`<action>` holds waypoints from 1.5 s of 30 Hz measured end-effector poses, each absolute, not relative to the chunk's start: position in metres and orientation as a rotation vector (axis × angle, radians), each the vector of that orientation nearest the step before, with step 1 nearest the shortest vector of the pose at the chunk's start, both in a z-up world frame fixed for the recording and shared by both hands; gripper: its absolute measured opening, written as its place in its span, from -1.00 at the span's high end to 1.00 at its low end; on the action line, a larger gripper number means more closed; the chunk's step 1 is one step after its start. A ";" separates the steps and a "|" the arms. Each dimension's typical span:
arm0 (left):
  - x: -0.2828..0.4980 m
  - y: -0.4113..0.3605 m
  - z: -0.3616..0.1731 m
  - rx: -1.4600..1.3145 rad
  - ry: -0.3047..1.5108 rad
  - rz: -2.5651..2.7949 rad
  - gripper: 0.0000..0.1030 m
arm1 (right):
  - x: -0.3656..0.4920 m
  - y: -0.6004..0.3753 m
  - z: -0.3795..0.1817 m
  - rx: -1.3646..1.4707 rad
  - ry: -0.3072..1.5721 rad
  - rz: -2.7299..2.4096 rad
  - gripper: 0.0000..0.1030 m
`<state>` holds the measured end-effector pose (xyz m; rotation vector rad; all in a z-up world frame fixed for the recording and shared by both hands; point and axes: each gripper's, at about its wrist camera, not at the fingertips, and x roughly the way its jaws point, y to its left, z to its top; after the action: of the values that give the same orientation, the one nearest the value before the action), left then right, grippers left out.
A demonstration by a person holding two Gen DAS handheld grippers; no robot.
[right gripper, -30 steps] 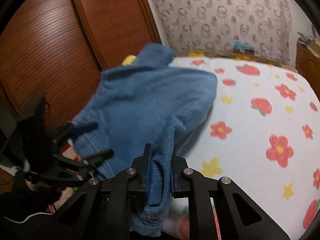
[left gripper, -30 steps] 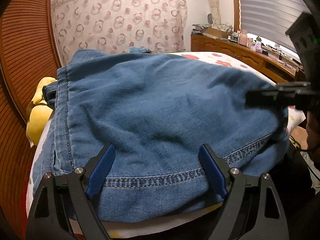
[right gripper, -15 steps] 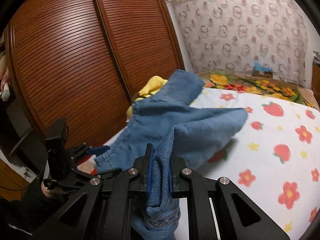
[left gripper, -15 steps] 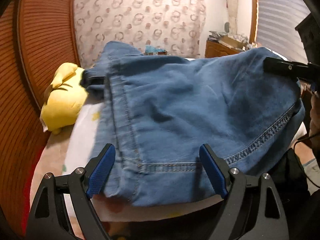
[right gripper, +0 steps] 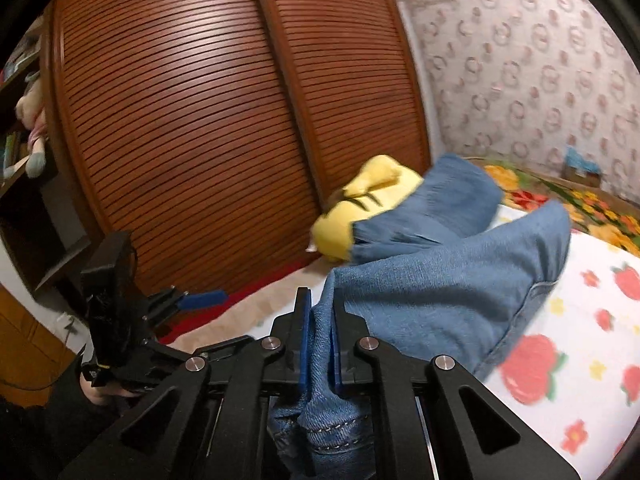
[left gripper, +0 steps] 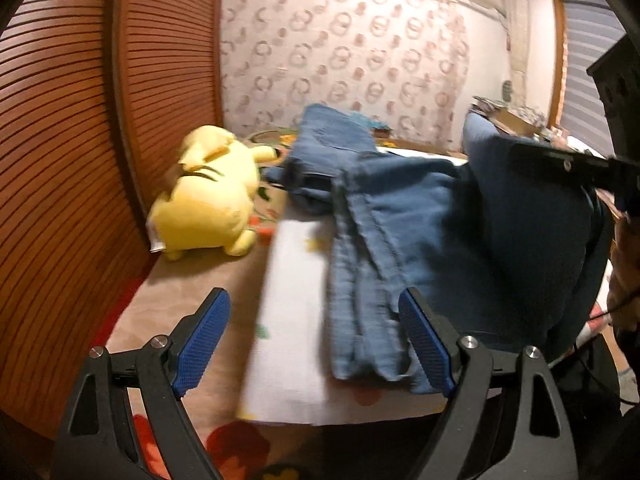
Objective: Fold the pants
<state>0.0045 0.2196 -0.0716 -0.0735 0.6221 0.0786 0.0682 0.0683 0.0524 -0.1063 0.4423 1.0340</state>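
Two tools: right tool (right gripper: pixel 319 334), jaws just closing, grips the jeans (right gripper: pixel 440 292); left tool (left gripper: pixel 316 344) gapes empty above the bed's (left gripper: pixel 280 360) edge, near toy (left gripper: pixel 208 200).

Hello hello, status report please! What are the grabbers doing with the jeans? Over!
Right gripper clamped on jeans, jaws just tightening. Left gripper open, holding nothing. Yellow plush toy beside the jeans on the bed.
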 end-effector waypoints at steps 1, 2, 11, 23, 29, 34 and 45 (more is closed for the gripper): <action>0.002 0.226 -0.071 -0.081 0.619 0.091 -0.68 | 0.070 0.076 0.051 -0.113 0.447 1.046 0.85; 0.000 0.229 -0.071 -0.086 0.617 0.097 -0.68 | 0.072 0.083 0.048 -0.123 0.453 1.060 0.85; -0.009 0.254 -0.068 -0.121 0.603 0.157 -0.68 | 0.101 0.132 0.000 -0.158 0.635 1.137 0.86; -0.005 0.234 -0.054 -0.105 0.574 0.097 -0.68 | 0.095 0.096 0.035 -0.144 0.582 1.093 0.19; 0.005 0.208 -0.037 -0.106 0.545 -0.001 -0.68 | 0.096 0.061 0.052 -0.154 0.491 0.981 0.16; 0.022 0.184 -0.042 -0.081 0.582 -0.075 -0.62 | 0.114 0.044 0.049 -0.147 0.485 0.876 0.16; 0.045 0.168 -0.068 -0.106 0.682 -0.135 -0.19 | 0.112 0.045 0.045 -0.130 0.502 0.816 0.15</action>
<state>0.0447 0.1679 -0.0681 -0.1065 0.6820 -0.1347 0.1115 0.0455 0.0451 -0.1299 0.5020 0.8155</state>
